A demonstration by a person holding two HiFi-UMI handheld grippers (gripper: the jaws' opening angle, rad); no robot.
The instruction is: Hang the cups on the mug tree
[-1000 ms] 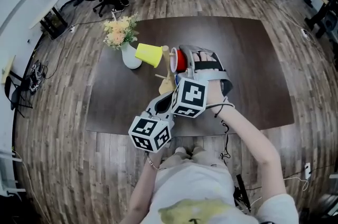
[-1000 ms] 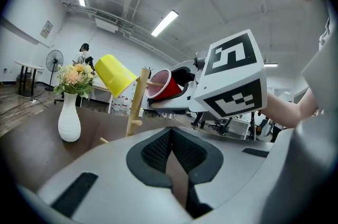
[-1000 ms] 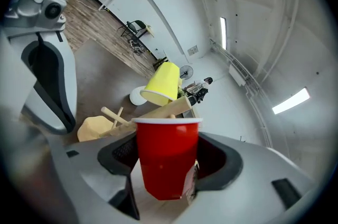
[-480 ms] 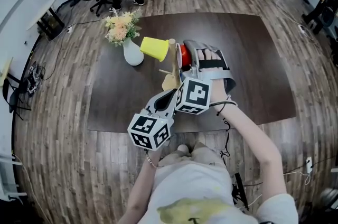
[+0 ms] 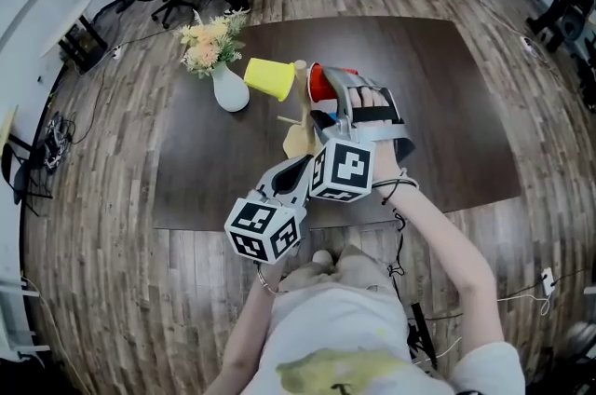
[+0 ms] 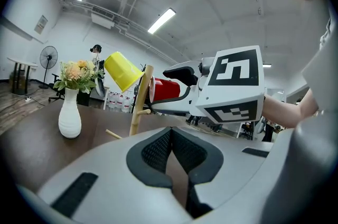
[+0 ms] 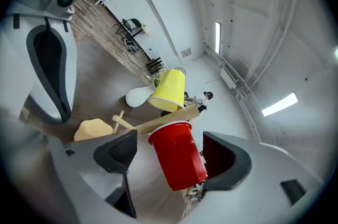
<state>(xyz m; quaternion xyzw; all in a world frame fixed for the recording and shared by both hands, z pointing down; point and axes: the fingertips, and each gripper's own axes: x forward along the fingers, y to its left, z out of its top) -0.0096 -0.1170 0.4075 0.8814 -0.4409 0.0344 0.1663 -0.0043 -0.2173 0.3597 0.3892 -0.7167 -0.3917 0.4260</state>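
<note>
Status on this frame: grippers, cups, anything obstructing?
Left gripper shut, empty. Right gripper jaws just opening, red cup loose between them, at mug tree. Yellow cup hung. Nothing blocking.

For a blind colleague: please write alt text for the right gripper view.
A red cup sits between the jaws of the right gripper, which have just been opening and stand clear of it, its mouth against the wooden mug tree. Beyond, a yellow cup hangs on the tree near a white vase.
</note>
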